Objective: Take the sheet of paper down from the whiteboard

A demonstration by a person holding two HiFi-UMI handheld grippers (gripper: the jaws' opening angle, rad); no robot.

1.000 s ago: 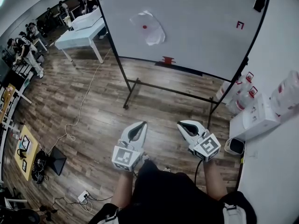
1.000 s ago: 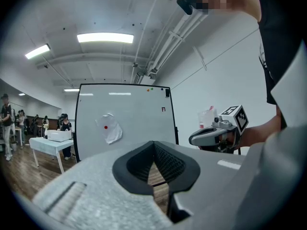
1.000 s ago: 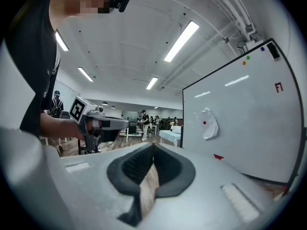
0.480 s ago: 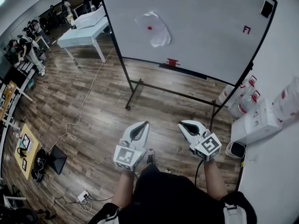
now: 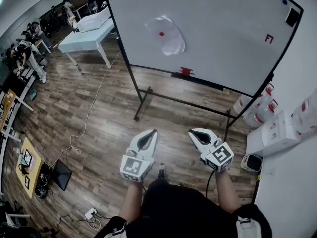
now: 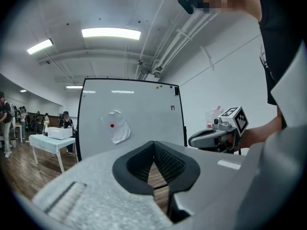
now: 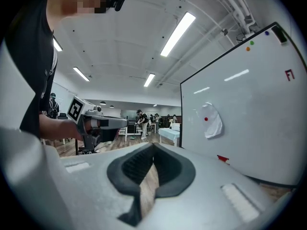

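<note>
Head view: my left gripper point(image 5: 150, 133) and right gripper point(image 5: 193, 132) pressed together, empty, since crumpled white paper sheet point(image 5: 172, 39), under round red magnet point(image 5: 162, 33) near white whiteboard's point(image 5: 228, 43) left edge, hangs well apart.

sheet of paper point(image 5: 167, 34): white, crumpled | pinned by red magnet point(image 5: 162, 33) | hung on whiteboard point(image 5: 218, 38) upper left, bottom edge loose

The floor point(image 5: 104, 133) is laid with dark wood planks, and a white cable point(image 5: 88, 114) is trailed across it. A white table point(image 5: 84, 36) is placed at the far left, with people point(image 5: 22, 51) seen around it. White boxes point(image 5: 276, 133) are stacked by the white wall point(image 5: 294, 197). The ceiling point(image 6: 144, 13) is lit by long lamps point(image 6: 111, 33).
</note>
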